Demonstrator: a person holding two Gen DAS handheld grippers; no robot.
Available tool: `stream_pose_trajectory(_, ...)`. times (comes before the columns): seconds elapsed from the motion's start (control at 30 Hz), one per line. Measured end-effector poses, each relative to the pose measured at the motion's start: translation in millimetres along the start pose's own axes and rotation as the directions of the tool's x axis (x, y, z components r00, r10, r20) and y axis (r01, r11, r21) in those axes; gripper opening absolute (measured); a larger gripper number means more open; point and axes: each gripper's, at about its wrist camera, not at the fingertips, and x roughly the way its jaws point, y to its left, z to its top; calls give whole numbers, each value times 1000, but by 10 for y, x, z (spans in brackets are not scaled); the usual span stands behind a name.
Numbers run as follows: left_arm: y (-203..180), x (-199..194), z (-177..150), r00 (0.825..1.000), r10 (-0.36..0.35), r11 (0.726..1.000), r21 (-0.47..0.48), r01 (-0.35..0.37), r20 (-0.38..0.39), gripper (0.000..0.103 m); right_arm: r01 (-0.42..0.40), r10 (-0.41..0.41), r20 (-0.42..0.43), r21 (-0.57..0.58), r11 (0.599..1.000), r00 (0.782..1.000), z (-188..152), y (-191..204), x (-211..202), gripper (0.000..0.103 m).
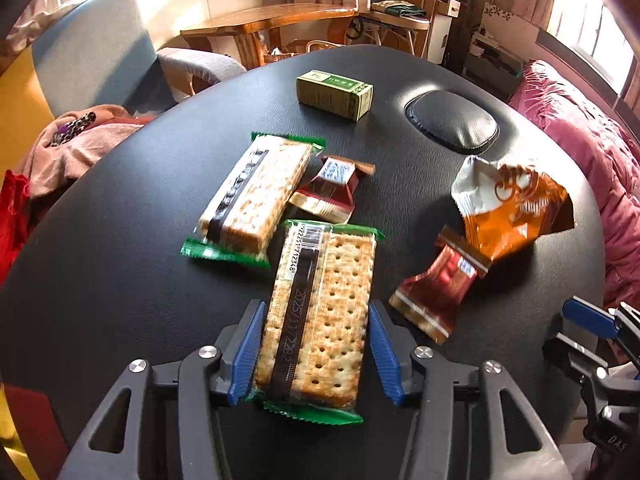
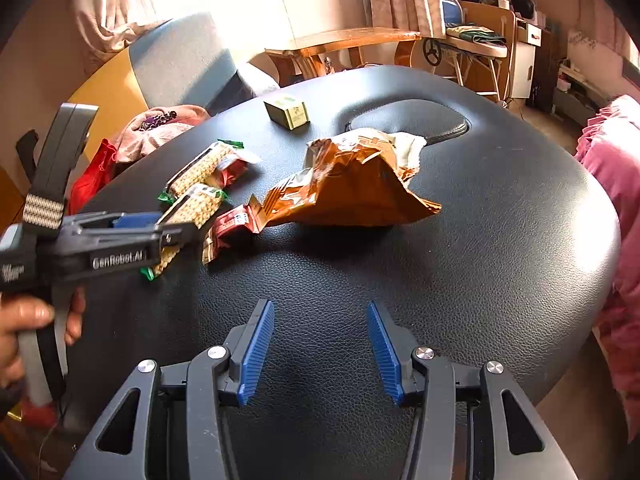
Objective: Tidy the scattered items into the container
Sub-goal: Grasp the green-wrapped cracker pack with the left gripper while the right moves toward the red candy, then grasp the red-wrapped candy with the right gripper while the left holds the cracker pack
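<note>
Black padded worktop [image 1: 120,260] | cracker pack [image 1: 320,316], clear wrap, green crimped ends, barcode strip, lies flat between left tool [image 1: 316,344] pads, slight gaps each side, not pinched | right tool [image 2: 320,350] spread, nothing between | orange bag [image 2: 352,184] lies crumpled mid-worktop

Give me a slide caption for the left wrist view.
Left claw straddles a cracker pack on the black table, beside scattered snacks.

Wooden desk [image 1: 276,20] behind; pink blanket [image 1: 580,136] right; grey-blue armchair [image 1: 92,48] left.
</note>
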Motion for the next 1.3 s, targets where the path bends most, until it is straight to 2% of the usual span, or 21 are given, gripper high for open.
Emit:
stream_pose_trajectory(0.1,51,-104,-174,1000,11,998,-60,-11,-8,51,-11,11,4,-16,1000,1000,-7,43,-21,50)
stream_pose_trajectory(0.23,161,-304,-487,1000,18,987,-162,-20,-16,51,-74,75,13,-49,996,997,61,117,-37,50)
stream_pose_trajectory(0.33,233,-467,-759,999,31,974,-222,-34,-17,51,-142,146,39,-82,986,989,238,220,-44,49)
stream_pose_trajectory(0.43,284,-608,-1011,1000,27,962,-273,-29,-13,51,-171,178,42,-137,976,983,479,393,61,49)
stream_pose_trajectory(0.57,254,-743,-1258,1000,30,955,-294,-29,-2,51,-172,173,-13,-190,967,985,722,627,376,48)
stream_pose_trajectory(0.67,211,-794,-1357,1000,29,956,-292,-26,6,52,-144,130,-78,-232,962,988,762,755,627,46)
stream_pose_trajectory(0.77,192,-839,-1437,1000,27,957,-291,-22,13,52,-107,77,-114,-281,954,990,680,816,688,43)
stream_pose_trajectory(0.93,172,-867,-1513,999,22,957,-291,-13,25,52,-143,104,-142,-299,944,984,370,808,459,43)
stream_pose_trajectory(1.13,135,-921,-1611,999,17,964,-267,-7,36,52,-233,197,-156,-268,935,968,-66,763,46,45)
stream_pose_trajectory(1.2,167,-962,-1646,999,-11,958,-287,24,45,57,-258,231,-133,-246,934,964,-130,683,-119,45)
stream_pose_trajectory(1.3,207,-1038,-1707,998,-20,954,-298,36,58,57,-276,253,-117,-264,924,960,-190,593,-319,49)
